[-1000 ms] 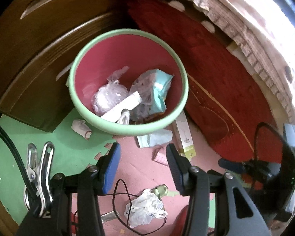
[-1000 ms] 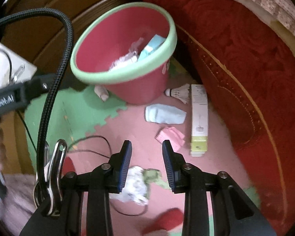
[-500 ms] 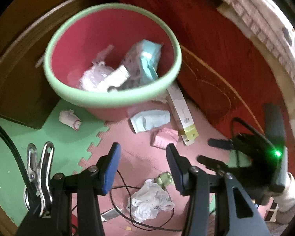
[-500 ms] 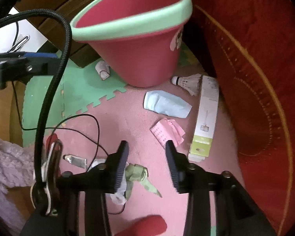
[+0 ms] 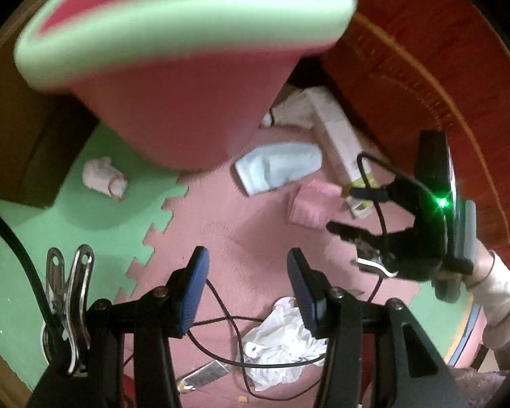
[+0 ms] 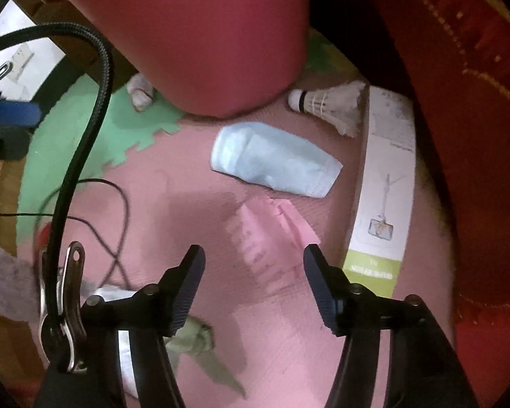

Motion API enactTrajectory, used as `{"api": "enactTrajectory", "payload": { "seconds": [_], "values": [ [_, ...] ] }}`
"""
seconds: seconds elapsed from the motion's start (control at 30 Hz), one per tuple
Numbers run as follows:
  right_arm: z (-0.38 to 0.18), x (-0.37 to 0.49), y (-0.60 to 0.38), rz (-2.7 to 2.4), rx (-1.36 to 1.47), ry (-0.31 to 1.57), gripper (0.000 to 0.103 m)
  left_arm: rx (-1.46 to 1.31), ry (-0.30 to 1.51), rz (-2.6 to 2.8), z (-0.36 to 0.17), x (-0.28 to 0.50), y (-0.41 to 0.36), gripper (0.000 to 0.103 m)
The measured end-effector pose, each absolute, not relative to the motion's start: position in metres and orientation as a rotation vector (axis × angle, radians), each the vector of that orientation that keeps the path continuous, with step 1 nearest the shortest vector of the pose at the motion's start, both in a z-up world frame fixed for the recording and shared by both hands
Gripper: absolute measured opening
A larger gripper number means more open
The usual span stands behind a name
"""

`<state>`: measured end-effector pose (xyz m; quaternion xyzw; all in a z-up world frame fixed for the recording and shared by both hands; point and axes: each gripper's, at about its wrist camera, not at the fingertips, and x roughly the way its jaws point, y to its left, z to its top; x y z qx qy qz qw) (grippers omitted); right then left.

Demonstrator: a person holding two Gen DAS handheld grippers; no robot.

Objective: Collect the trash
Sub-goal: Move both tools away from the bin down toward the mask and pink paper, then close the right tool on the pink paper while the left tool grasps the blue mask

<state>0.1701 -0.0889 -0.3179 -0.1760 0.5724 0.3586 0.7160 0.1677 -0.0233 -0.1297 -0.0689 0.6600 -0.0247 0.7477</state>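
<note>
Two grippers over floor litter: left gripper (image 5: pixel 246 268) jaws apart, empty, above pink mat (image 5: pixel 248 238); right gripper (image 6: pixel 253 265) jaws opening over pink paper (image 6: pixel 272 227), beside bin (image 6: pixel 200 37).

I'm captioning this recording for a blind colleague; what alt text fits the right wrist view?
The right claw, its jaws opening and empty, hangs over a crumpled pink paper on a pink foam floor mat. Beyond lie a pale blue pouch, a white shuttlecock, a long white carton and a red bin.
</note>
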Motion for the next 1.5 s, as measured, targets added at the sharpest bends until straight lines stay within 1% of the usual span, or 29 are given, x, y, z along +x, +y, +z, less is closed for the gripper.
{"api": "enactTrajectory", "payload": {
  "seconds": [0.13,0.43,0.6,0.7,0.83,0.87,0.9,0.93,0.97,1.03,1.3,1.5],
  "values": [
    [-0.346,0.173,-0.076,0.804,-0.436,1.264,0.063,-0.151,1.472,-0.033,-0.152,0.164,-0.020,0.050],
    [-0.376,0.153,-0.059,0.777,-0.551,1.224,0.064,-0.231,1.466,-0.018,-0.174,0.172,-0.021,0.051],
    [-0.380,0.151,-0.064,0.757,-0.477,1.232,0.064,-0.260,1.444,-0.027,-0.180,0.181,-0.024,0.051],
    [-0.380,0.152,-0.066,0.750,-0.452,1.228,0.062,-0.255,1.455,-0.025,-0.185,0.181,-0.025,0.050],
    [-0.376,0.152,-0.074,0.741,-0.399,1.222,0.055,-0.212,1.469,-0.021,-0.192,0.182,-0.030,0.050],
    [-0.373,0.152,-0.080,0.741,-0.375,1.223,0.049,-0.194,1.471,-0.024,-0.193,0.183,-0.032,0.050],
    [-0.370,0.153,-0.086,0.738,-0.354,1.227,0.033,-0.173,1.472,-0.032,-0.193,0.184,-0.034,0.050],
    [-0.370,0.154,-0.091,0.719,-0.324,1.240,0.006,-0.150,1.473,-0.042,-0.193,0.187,-0.037,0.050],
    [-0.369,0.155,-0.097,0.706,-0.284,1.249,0.008,-0.133,1.475,-0.048,-0.194,0.188,-0.039,0.050],
    [-0.368,0.154,-0.109,0.705,-0.215,1.262,0.008,-0.104,1.474,-0.057,-0.194,0.193,-0.043,0.050],
    [-0.363,0.149,-0.142,0.682,-0.099,1.270,0.006,-0.054,1.471,-0.076,-0.200,0.208,-0.055,0.050],
    [-0.355,0.144,-0.170,0.646,-0.057,1.280,0.006,0.112,1.464,-0.151,-0.215,0.223,-0.090,0.050]
  ]
}}
